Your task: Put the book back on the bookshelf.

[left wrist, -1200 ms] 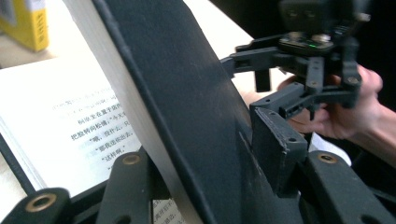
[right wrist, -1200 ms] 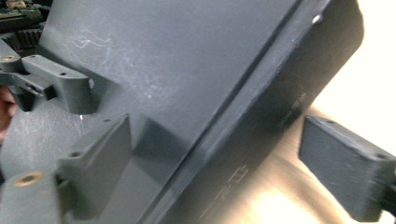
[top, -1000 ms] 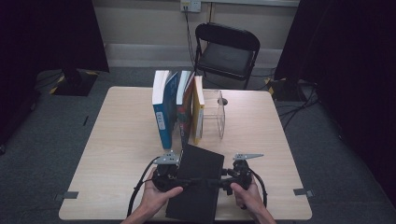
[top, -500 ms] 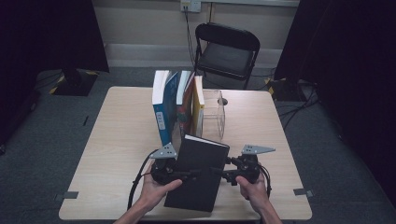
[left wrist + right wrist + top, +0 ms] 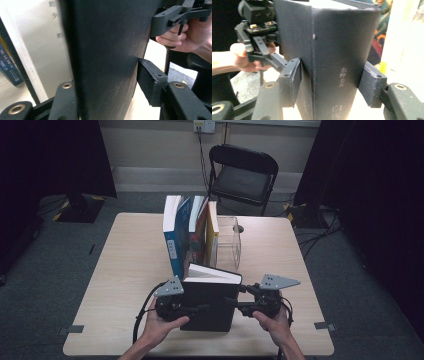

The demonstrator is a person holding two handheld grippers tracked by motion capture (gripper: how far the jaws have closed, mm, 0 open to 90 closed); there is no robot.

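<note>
Evidently both grippers, left (image 5: pixel 200 308) and right (image 5: pixel 234 307), pinch the black book (image 5: pixel 210 305) between their fingers, tilting it upright to join the row of books (image 5: pixel 192 232).

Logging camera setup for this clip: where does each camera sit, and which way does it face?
High view: above the person's side, looking forward and down on the table; both hands and forearms show.
Left gripper view: rides the left gripper, looking along its jaws at the black book; the other hand shows.
Right gripper view: rides the right gripper, facing the book's spine.
All three share the black book.
</note>
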